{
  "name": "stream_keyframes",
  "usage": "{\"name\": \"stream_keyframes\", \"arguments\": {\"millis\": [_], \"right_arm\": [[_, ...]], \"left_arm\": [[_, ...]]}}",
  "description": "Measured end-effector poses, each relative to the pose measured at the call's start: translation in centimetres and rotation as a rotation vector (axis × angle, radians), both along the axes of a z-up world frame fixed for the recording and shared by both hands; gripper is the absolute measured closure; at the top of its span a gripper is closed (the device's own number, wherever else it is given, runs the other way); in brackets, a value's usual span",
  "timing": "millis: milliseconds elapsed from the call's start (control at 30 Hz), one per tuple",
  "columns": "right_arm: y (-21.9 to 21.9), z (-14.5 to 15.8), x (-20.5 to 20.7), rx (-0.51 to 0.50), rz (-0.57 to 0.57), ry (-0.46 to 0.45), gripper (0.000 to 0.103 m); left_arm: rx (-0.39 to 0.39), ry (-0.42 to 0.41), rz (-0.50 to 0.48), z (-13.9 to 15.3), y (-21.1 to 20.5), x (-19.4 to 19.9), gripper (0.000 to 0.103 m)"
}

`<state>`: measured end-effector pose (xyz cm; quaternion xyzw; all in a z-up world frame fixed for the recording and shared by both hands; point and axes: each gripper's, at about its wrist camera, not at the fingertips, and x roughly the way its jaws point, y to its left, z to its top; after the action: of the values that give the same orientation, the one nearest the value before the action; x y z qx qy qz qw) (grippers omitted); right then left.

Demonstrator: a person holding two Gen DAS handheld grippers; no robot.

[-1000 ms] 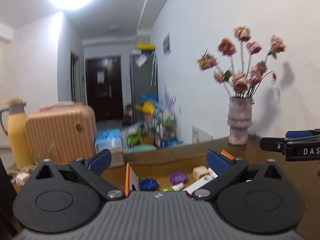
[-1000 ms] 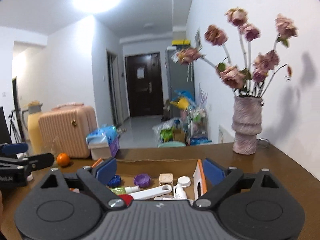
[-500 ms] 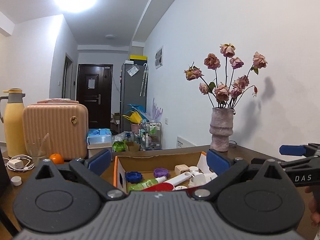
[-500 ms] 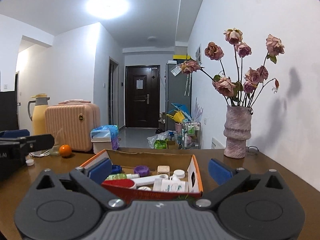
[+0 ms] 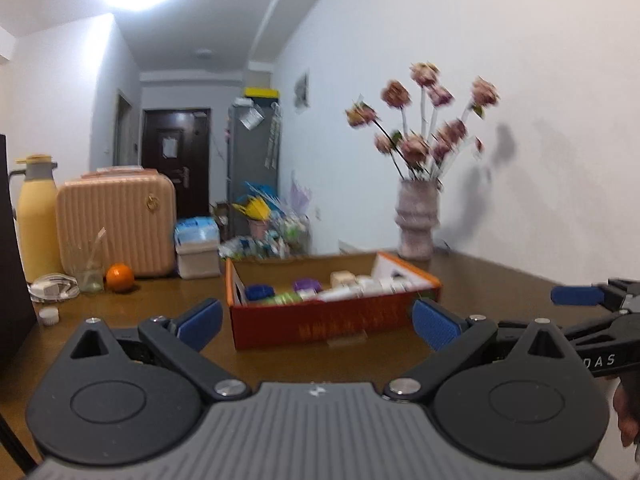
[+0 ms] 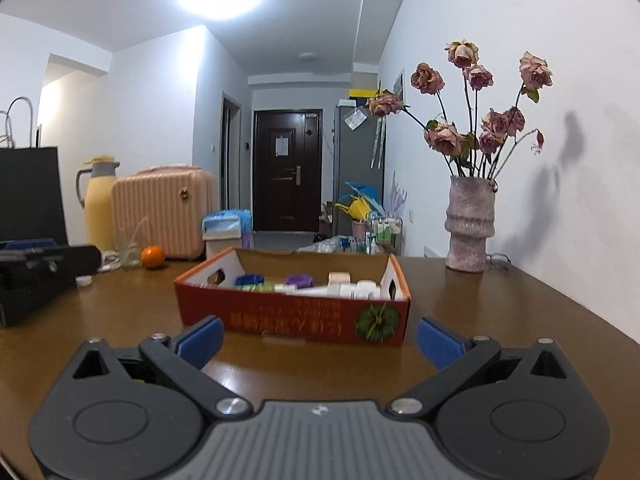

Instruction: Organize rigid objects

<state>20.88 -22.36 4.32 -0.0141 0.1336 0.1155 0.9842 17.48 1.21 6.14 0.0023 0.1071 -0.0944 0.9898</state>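
A red cardboard box (image 5: 320, 322) with orange rims sits on the brown table (image 5: 480, 280); it also shows in the right wrist view (image 6: 288, 320). It holds several small items: blue and purple lids, a green tube, white bottles (image 6: 360, 288). My left gripper (image 5: 318, 322) is open and empty, a short way in front of the box. My right gripper (image 6: 318, 340) is open and empty, also just short of the box. The right gripper shows at the right edge of the left wrist view (image 5: 592, 320); the left gripper shows at the left edge of the right wrist view (image 6: 36, 276).
A pink vase of dried roses (image 6: 470, 228) stands at the back right. A pink suitcase (image 6: 164, 210), a yellow thermos (image 6: 98, 200), a glass (image 6: 128, 248), an orange (image 6: 152, 256), a white cap (image 5: 49, 315) and a black bag (image 6: 28, 192) are at the left.
Both grippers have drawn back from over the box toward me and lowered; the box now lies wholly in front of them. Both stay open.
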Motion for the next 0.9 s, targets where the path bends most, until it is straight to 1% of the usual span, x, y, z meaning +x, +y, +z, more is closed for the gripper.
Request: {"name": "stream_keyframes", "arguments": {"millis": [100,200,233,267,333,367,400,467,600,733,900], "right_arm": [[0.1,-0.6,-3.1,-0.030,-0.001,0.013,0.000],[0.2,-1.1,-6.4,-0.034,-0.011,0.022,0.000],[0.1,-1.2,-7.5,-0.018,-0.015,0.030,0.000],[0.1,-1.5,-8.6,0.004,-0.029,0.044,0.000],[0.5,-2.0,-11.0,0.042,-0.082,0.067,0.000],[0.8,-2.1,-12.0,0.045,-0.102,0.069,0.000],[1.2,-2.2,-13.1,0.039,-0.114,0.061,0.000],[1.9,-2.2,-15.3,0.026,-0.125,0.035,0.000],[2.8,-2.1,-17.6,-0.007,-0.101,0.023,0.000],[3.3,-2.0,-17.8,0.006,-0.049,0.055,0.000],[3.6,-1.8,-17.4,0.007,-0.039,0.060,0.000]], "left_arm": [[-0.024,0.028,0.002,-1.0,0.4,-2.5,0.000],[0.004,0.062,0.008,-1.8,0.7,-5.7,0.000],[0.013,0.054,0.018,-2.0,0.8,-7.3,0.000],[0.006,0.025,0.046,-2.4,1.0,-9.2,0.000],[0.013,-0.025,0.140,-2.7,1.1,-12.5,0.000],[0.014,-0.038,0.164,-2.6,1.0,-13.5,0.000],[0.013,-0.044,0.160,-2.5,0.8,-14.2,0.000],[0.038,-0.026,0.125,-2.0,0.6,-14.8,0.000],[0.061,-0.009,0.137,-2.1,1.3,-16.3,0.000],[0.056,0.034,0.123,-2.4,1.5,-16.2,0.000],[0.053,0.034,0.105,-2.6,1.5,-16.4,0.000]]}}
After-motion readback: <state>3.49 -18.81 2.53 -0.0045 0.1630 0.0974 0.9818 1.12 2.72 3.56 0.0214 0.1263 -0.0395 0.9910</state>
